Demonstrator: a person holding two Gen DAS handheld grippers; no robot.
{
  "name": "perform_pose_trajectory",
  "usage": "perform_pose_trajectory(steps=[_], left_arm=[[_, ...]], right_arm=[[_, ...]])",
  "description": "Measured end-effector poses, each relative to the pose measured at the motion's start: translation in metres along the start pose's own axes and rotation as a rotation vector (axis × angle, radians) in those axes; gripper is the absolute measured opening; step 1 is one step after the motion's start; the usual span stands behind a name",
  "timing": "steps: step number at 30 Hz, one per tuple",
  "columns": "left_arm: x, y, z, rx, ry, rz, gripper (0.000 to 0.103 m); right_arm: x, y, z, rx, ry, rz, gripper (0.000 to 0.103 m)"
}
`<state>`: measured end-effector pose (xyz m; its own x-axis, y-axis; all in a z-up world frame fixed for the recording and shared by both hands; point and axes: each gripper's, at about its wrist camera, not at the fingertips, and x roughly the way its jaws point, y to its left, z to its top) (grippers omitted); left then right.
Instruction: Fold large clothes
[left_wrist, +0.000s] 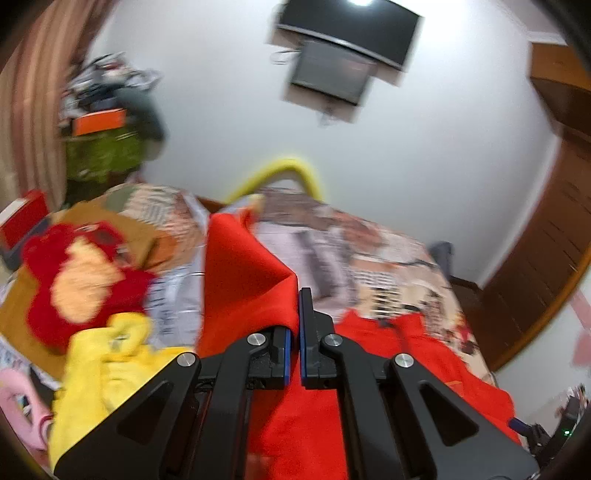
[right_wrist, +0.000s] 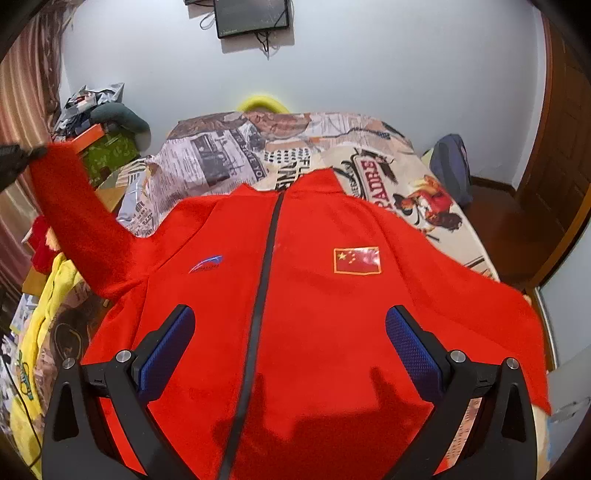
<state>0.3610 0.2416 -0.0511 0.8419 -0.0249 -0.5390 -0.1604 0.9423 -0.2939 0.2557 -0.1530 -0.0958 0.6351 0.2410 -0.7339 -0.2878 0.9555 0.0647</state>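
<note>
A large red zip jacket (right_wrist: 310, 302) lies front-up on the bed, with a dark zipper down its middle and a flag patch on the chest. Its left sleeve (right_wrist: 85, 221) is lifted off the bed toward the upper left, held at the cuff by my left gripper (right_wrist: 22, 155). In the left wrist view that gripper (left_wrist: 294, 325) is shut on the red sleeve fabric (left_wrist: 243, 280), which hangs in a fold from its blue pads. My right gripper (right_wrist: 290, 332) hovers open above the jacket's lower front, with nothing between its fingers.
The bed carries a newspaper-print cover (right_wrist: 229, 155). A yellow garment (left_wrist: 107, 365) and a red plush toy (left_wrist: 74, 280) lie at the bed's left side. Boxes and clutter (right_wrist: 99, 129) stand at the far left, a wooden door (right_wrist: 554, 166) at the right.
</note>
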Motion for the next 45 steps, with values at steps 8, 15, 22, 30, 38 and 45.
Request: perform_pose_trajectory(steps=[8,15,22,30,38,45], left_arm=[[0.043,-0.115,-0.037,0.127,0.118,-0.130,0.002],[0.083,-0.181,-0.110,0.244,0.329,-0.200,0.002],[0.101,-0.217,-0.191,0.390,0.527,-0.186,0.005],[0.078,-0.198,-0.218,0.417,0.587,-0.180,0.054],[0.025,-0.125,-0.180,0.396,0.440,-0.059,0.083],[0.015,-0.033,-0.167,0.290,0.426,0.091,0.083]], right_arm=[[-0.014,-0.017,-0.001,-0.019,-0.023,-0.002,0.103],[-0.021,-0.037,-0.014,-0.043,-0.011,-0.041,0.103],[-0.022,-0.050,-0.026,-0.072,0.028,-0.086,0.103],[-0.028,-0.050,-0.030,-0.088,0.051,-0.091,0.103],[-0.022,-0.006,-0.009,-0.182,0.036,-0.033,0.103],[0.026,0.070,0.002,-0.332,0.095,0.044,0.102]])
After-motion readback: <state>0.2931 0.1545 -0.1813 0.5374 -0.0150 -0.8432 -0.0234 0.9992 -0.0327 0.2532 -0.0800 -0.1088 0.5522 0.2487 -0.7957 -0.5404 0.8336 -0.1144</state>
